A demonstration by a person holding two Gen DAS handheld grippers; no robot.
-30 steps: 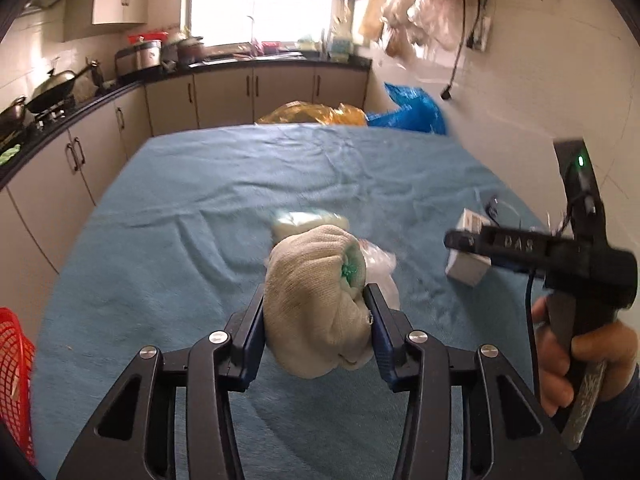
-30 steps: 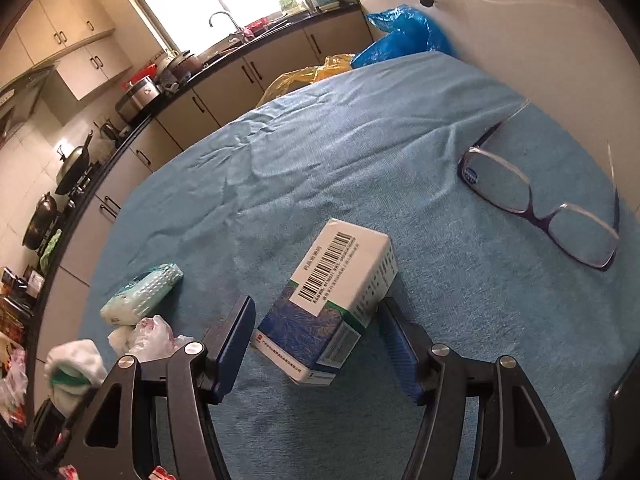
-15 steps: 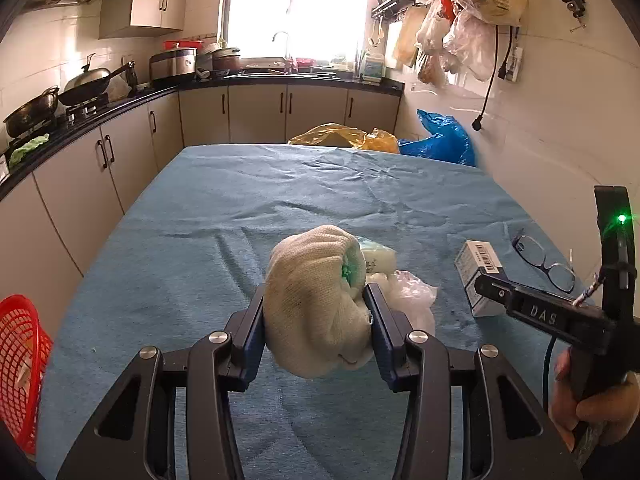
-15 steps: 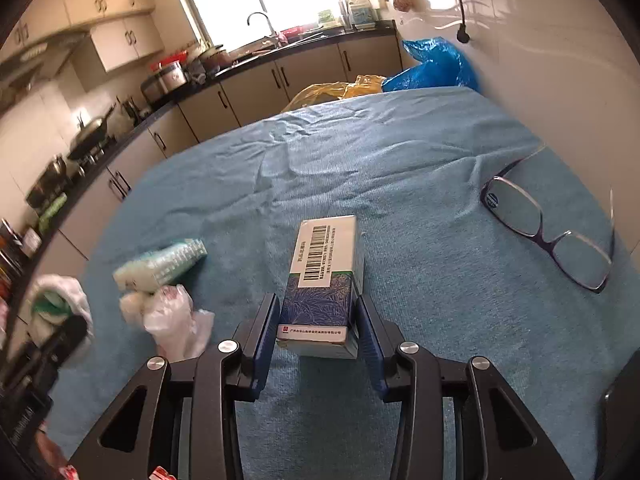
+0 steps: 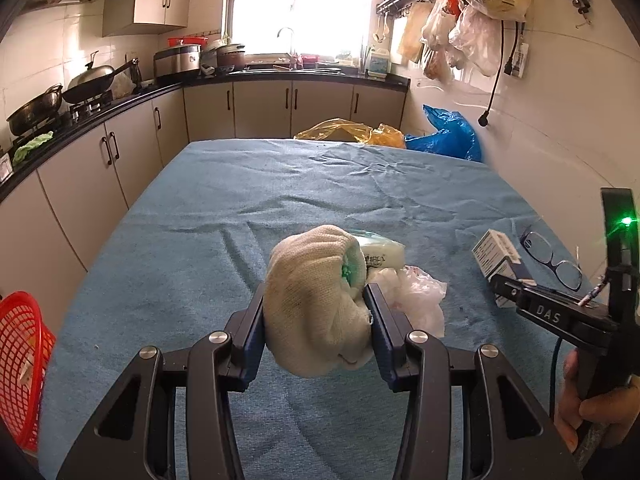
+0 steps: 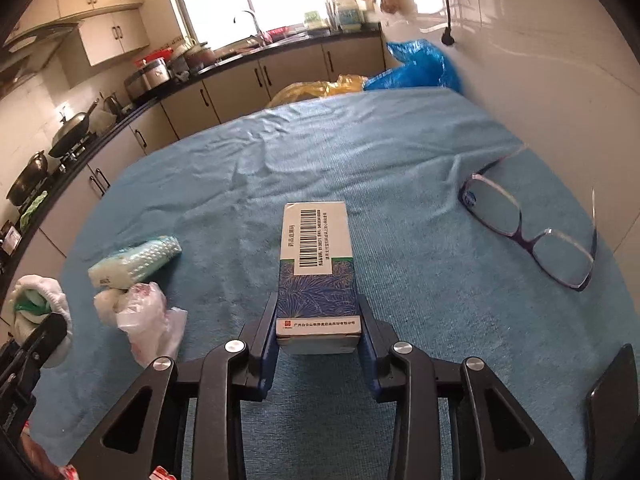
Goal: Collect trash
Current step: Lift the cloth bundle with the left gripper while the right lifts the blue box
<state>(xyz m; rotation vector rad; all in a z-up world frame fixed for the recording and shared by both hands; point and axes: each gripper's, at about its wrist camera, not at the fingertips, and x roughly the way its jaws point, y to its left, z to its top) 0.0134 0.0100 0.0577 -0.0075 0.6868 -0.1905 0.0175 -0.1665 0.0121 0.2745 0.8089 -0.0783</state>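
blue tablecloth [image 6: 400, 160] spans the table; crumpled plastic bag [image 6: 148, 320] and tissue pack [image 6: 136, 262] at 9 o'clock of box, glasses [image 6: 528, 228] at 2. left gripper [image 5: 316, 320] clamped on balled white sock [image 5: 316, 300]. right gripper [image 6: 318, 324] clamped on medicine box [image 6: 316, 272].

Blown-out window [image 5: 298, 4] backlight; sharp centres, fisheye-warped edges.

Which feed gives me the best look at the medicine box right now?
The right wrist view: the medicine box sits centred, barcode face up, the right gripper jaws closed on its near end. The left wrist view shows only a small part of it at the right edge, behind the right gripper's body.
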